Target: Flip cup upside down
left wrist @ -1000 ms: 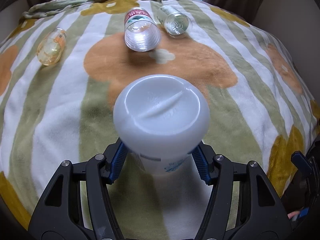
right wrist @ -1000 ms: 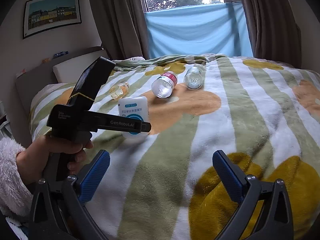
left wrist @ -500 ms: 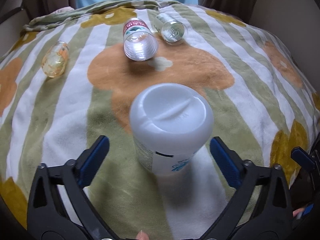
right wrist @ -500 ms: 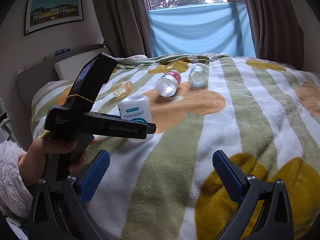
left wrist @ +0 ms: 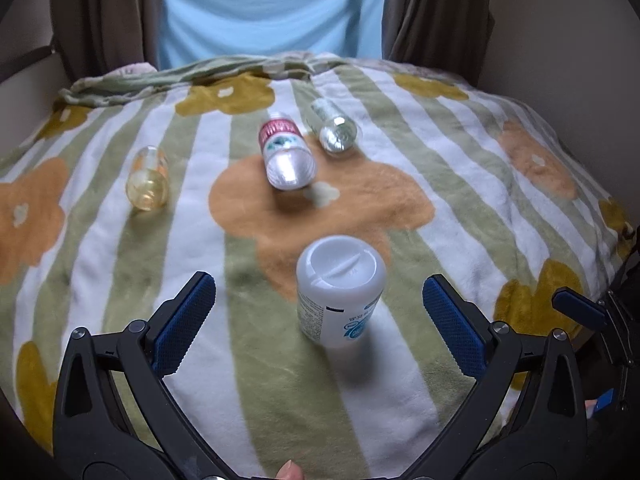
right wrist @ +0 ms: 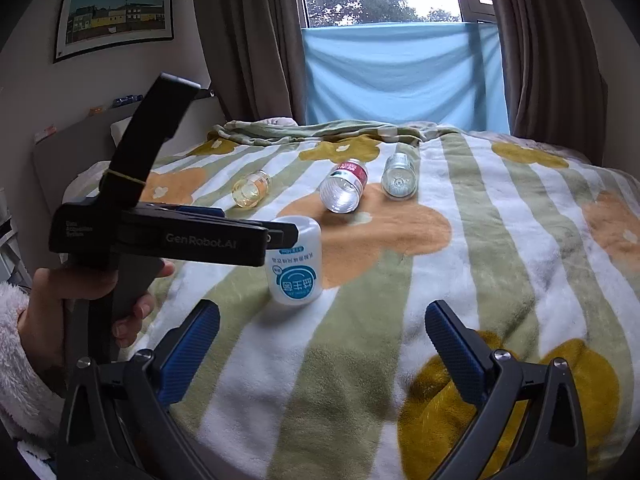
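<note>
1. The white cup [left wrist: 340, 292] stands upside down on the bed's striped flower blanket [left wrist: 460, 184], base up, its printed label inverted; nothing of its inside shows.
2. My left tool [left wrist: 318, 316] sits just short of the cup with its jaws spread wide, blue pads [left wrist: 184, 322] well clear on either side, gripping nothing.
3. My right tool [right wrist: 322, 344] is also wide open and empty, hovering over the blanket nearer me than the cup.
4. Beyond the cup lies a clear bottle with a red label [left wrist: 286, 156] on its side, looking empty.
5. Just right of that lies a smaller clear bottle [left wrist: 334, 130], contents unclear.
6. Far left of the cup lies a yellowish jar [left wrist: 147, 178].
</note>
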`<control>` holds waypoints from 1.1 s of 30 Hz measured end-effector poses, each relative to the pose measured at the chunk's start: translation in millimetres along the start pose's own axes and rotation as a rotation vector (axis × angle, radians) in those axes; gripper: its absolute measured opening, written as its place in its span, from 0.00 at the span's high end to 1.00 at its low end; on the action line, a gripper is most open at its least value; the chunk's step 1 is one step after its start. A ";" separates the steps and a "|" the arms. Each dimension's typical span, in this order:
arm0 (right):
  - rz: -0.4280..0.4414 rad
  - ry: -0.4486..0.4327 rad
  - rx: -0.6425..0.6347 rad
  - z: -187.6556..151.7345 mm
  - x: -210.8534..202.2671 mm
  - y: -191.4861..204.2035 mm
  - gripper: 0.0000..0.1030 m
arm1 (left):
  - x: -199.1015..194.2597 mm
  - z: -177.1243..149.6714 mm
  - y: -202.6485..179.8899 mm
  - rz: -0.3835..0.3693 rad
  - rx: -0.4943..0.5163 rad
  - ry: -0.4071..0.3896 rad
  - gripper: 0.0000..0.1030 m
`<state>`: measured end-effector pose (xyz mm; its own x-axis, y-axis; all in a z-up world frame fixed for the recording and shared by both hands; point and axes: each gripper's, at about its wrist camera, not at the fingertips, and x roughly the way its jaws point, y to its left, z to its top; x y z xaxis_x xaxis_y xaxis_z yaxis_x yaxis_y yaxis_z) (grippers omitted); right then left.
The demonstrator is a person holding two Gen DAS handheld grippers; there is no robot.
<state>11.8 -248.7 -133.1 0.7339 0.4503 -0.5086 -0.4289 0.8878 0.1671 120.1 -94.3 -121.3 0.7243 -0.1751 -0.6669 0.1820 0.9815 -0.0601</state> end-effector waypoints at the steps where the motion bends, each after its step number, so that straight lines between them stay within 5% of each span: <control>1: -0.008 -0.013 -0.007 6.2 -4.7 3.3 0.00 | -14.1 4.2 3.1 0.002 0.002 -0.032 0.00; 15: -0.222 -0.221 0.018 103.2 -63.0 43.2 0.00 | -168.9 23.8 57.0 0.088 -0.029 -0.383 0.00; 21: -0.332 -0.273 0.004 102.1 -68.5 63.1 0.00 | -179.6 -1.2 71.1 0.107 -0.067 -0.430 0.00; 33: -0.394 -0.297 0.050 105.0 -77.4 54.0 0.00 | -181.6 -8.9 71.8 0.119 -0.042 -0.446 0.00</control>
<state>-12.9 -225.6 4.0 0.9567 0.0806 -0.2796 -0.0680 0.9962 0.0544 -4.2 8.7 -11.1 0.9554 -0.0688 -0.2871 0.0602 0.9974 -0.0385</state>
